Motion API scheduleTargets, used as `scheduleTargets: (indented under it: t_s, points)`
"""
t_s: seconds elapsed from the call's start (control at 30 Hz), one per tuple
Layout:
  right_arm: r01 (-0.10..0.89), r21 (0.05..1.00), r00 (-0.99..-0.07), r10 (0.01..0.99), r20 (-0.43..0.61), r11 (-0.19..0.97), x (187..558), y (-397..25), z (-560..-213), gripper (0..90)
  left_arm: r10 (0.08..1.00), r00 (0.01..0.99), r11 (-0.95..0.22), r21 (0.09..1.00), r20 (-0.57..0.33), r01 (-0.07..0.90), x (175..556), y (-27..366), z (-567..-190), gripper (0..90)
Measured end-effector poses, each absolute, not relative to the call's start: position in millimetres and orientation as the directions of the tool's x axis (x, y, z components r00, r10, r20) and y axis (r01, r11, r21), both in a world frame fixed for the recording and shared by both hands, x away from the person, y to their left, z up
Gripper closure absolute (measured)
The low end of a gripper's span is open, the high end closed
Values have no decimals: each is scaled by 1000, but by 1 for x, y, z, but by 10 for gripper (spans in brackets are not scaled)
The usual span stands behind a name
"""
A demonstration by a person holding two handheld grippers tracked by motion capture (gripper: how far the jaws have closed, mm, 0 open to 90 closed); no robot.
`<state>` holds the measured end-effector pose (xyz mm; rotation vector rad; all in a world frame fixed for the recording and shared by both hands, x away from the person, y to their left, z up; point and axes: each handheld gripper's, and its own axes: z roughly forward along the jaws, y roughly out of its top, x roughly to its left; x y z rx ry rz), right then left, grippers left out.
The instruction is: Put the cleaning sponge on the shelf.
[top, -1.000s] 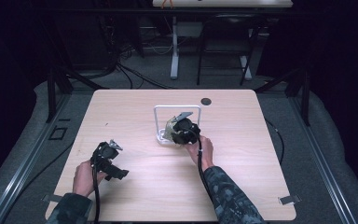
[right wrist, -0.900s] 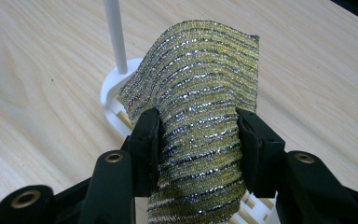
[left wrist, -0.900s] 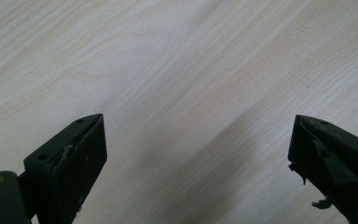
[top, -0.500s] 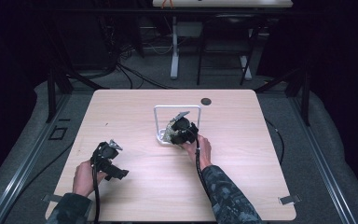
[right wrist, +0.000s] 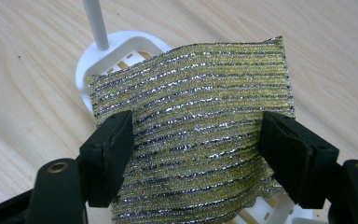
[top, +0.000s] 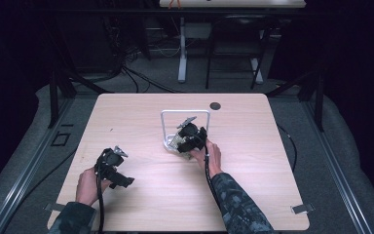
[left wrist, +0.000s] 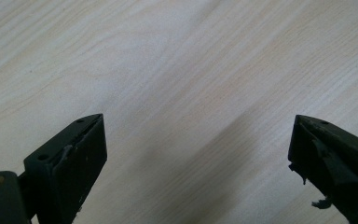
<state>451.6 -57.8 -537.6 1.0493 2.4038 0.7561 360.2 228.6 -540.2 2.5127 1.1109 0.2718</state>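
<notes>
Pale wooden tabletop point(top: 141, 195): your right tongs point(right wrist: 196, 144) gape around the glittery yellow-green scouring cloth point(right wrist: 200, 121) on the white wire rack point(top: 168, 117), unpinched yet, while your left tongs point(left wrist: 196, 154) wait open, empty.

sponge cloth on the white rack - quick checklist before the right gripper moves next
1. Sponge cloth between the right gripper jaws: ok.
2. Jaws shut on the cloth: not ok; they stand wide at its two edges.
3. Cloth over the white rack base: ok.
4. Rack post outside the jaws: ok.
5. Left gripper open, holding nothing, over bare table: ok.
6. Cloth hooked to the rack: cannot tell.
</notes>
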Motion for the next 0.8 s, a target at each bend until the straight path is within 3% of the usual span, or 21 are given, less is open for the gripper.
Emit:
scheduleTargets:
  t_s: [0.27,0.43,0.57,0.8]
  points:
    - [508,630,-644,745,-175,587,448,-59,-532,165,744,668,-615,415,23,670,360,229,-540,43]
    - [493,649,-658,736,-158,580,443,-63,-525,206,743,669,-616,414,23,670,360,228,-540,43]
    - [496,652,-676,727,-125,573,437,-67,-516,289,743,669,-617,413,24,670,360,228,-540,43]
    - [475,674,-696,710,-104,565,425,-73,-503,327,743,669,-618,413,28,669,359,227,-540,42]
